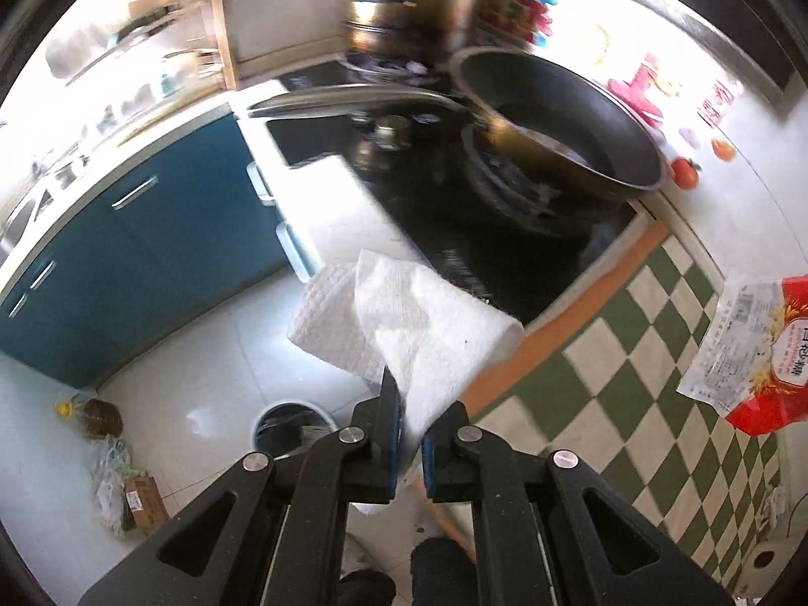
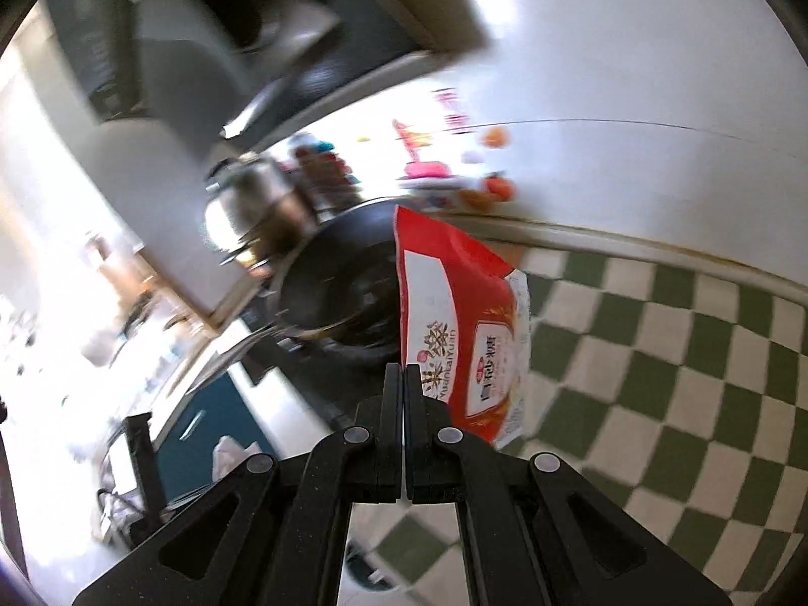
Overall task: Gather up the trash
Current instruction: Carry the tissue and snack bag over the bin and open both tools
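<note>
My left gripper (image 1: pixel 410 416) is shut on a crumpled white paper towel (image 1: pixel 429 323), which sticks up and forward from its pads above the counter's edge. Down on the floor, just left of its fingers, stands a small round bin (image 1: pixel 293 426) with a dark liner. My right gripper (image 2: pixel 405 379) is shut on the edge of an empty red and white food bag (image 2: pixel 464 333), which hangs in the air over the counter. The same red bag (image 1: pixel 757 353) shows at the right edge of the left wrist view.
A black wok (image 1: pixel 560 136) sits on the dark stove, a steel pot (image 1: pixel 409 0) behind it. A green and white checked mat (image 1: pixel 651 363) covers the counter to the right. Blue cabinets (image 1: pixel 126 262) line the left. A bottle and cardboard scraps (image 1: pixel 116 474) lie on the pale floor.
</note>
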A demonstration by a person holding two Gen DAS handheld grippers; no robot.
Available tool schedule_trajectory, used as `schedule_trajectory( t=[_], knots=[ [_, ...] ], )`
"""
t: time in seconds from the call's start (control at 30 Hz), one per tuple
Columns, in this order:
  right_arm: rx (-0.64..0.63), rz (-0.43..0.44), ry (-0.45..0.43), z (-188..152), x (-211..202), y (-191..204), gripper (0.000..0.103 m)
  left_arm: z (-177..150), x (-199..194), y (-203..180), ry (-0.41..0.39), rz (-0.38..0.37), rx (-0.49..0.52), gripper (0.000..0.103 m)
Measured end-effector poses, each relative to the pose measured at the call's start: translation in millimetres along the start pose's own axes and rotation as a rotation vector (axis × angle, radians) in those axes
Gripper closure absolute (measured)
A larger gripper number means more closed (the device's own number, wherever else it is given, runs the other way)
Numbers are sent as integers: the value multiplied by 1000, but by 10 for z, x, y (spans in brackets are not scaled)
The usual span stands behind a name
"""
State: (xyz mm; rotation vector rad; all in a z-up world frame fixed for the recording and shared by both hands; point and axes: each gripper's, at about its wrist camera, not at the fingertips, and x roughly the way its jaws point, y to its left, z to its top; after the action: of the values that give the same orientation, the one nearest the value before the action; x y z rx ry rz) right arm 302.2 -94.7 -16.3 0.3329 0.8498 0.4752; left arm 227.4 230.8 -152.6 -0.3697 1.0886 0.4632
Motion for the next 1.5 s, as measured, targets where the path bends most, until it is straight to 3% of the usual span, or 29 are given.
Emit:
schedule_trajectory(
  t=[0.17, 0.3, 0.43, 0.53, 0.7, 0.9, 1.2, 1.37, 1.43, 1.47, 1.5],
  knots=[
    [-78, 119, 46, -337, -74, 768, 103, -237, -196, 684, -16, 32, -59, 99],
    [-116, 195, 138, -695, 95, 1270, 103, -459, -205, 1296, 1, 66, -131, 99],
    [-158, 226, 245, -1130, 501, 1663, 103, -696, -22, 1860, 46, 109, -205, 99],
    [-196, 220, 361, -1589, 1059, 1897, 103, -892, 306, 2251, 114, 126, -272, 99],
    [-269, 173, 513, -2415, 2069, 2013, 103, -1222, 1171, 2783, 231, 132, -362, 99],
    [-338, 102, 655, -3576, 3434, 1722, 103, -1711, 2549, 3227, 338, 76, -477, 99],
    [-373, 11, 795, -5079, 5165, 906, 103, -2425, 4581, 3456, 492, -59, -554, 98],
    [-419, -30, 926, -5722, 5832, 598, 103, -2688, 5185, 3467, 545, -99, -597, 96],
    [-435, -55, 970, -5857, 6006, 561, 102, -2692, 5295, 3477, 565, -86, -605, 91],
    [-441, -73, 991, -5906, 6075, 535, 99, -2700, 5300, 3482, 557, -67, -597, 74],
    [-443, -84, 996, -5928, 6111, 502, 95, -2678, 5286, 3481, 553, -55, -591, 38]
  ],
)
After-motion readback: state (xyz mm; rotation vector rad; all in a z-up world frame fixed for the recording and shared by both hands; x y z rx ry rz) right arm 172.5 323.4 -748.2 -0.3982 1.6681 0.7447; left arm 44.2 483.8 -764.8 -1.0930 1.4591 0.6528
